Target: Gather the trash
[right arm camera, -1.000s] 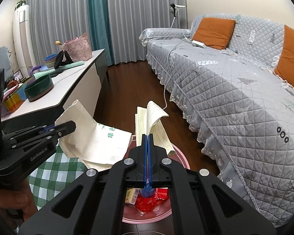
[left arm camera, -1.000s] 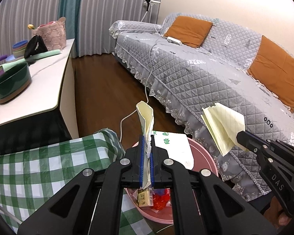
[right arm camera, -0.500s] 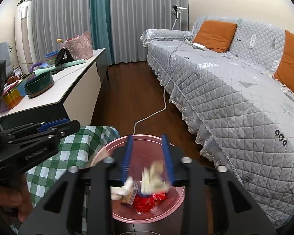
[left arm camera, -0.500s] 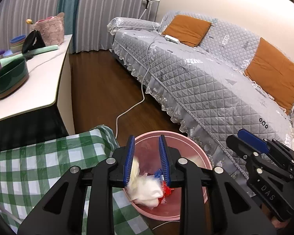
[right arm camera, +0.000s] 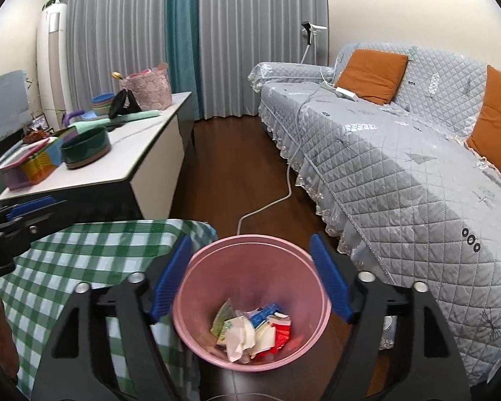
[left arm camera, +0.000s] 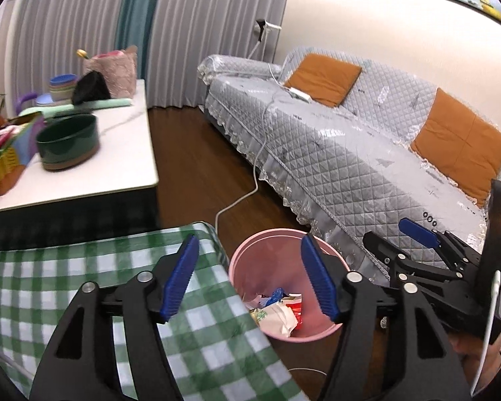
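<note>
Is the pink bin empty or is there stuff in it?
Not empty. The pink bin stands upright on the floor, with crumpled papers and wrappers piled across its bottom, well below the rim.

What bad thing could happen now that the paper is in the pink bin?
1. The pink bin stands right beside the hanging green checked cloth; a low sweep of the left claw or right claw, both opening with nothing between them, might bump the rim and tip it.
2. The white cable trails across the floor close to the bin; a foot could catch it.
3. Loose papers sit piled inside; a knock could spill them.
</note>
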Demonstrator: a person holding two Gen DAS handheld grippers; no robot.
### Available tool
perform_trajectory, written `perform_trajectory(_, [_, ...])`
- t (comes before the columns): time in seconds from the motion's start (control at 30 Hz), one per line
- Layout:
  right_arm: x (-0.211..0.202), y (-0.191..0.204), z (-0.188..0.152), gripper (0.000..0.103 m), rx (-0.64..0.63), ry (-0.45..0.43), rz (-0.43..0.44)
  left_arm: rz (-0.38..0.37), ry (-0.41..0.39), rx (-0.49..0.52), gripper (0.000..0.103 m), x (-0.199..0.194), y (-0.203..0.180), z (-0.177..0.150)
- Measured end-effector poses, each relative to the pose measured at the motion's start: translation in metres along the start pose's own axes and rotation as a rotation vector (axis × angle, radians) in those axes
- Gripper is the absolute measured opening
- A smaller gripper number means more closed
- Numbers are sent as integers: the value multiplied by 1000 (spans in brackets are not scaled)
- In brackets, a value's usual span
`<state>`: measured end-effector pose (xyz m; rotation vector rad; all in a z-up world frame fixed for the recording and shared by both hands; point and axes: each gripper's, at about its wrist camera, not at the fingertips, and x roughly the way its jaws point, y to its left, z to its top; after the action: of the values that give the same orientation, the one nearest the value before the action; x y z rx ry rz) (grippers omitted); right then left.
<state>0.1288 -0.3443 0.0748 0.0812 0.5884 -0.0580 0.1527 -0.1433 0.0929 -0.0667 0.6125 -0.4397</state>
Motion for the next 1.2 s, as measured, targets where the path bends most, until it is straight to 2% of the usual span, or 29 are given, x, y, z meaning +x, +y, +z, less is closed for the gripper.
perform_trajectory(0.1, [-23, 9, -1, 88, 1, -19, 27, 20, -33, -13, 74, -28, 8, -5])
perform_trajectory(0.23, [-49, 22, -7, 95, -2, -42, 47, 65, -94, -32, 78, -67, 17, -18])
perform_trajectory(0.3, [-64, 28, -12, 98, 8, -47, 63, 83, -112, -37, 87, -83, 20, -24])
perform_trajectory(0.4, [-80, 37, -22, 98, 10, -53, 67, 124, -131, -48, 87, -108, 26, -41])
perform_trajectory(0.63, [-119, 72, -59, 98, -22, -61, 82, 187, -95, -98, 88, -142, 34, -86])
perform_trajectory(0.73, [-135, 84, -75, 98, -46, -90, 63, 222, -110, -62, 88, -158, 28, -104])
perform_trajectory(0.9, [-154, 95, -104, 98, -37, -94, 40, 299, -102, -93, 88, -178, 30, -134])
perform_trajectory(1.03, [-157, 105, -115, 98, -94, -111, 23, 340, -86, -142, 88, -186, 37, -153])
perform_trajectory(1.2, [-143, 105, -119, 98, -100, -73, 7, 375, -57, -167, 88, -176, 46, -161])
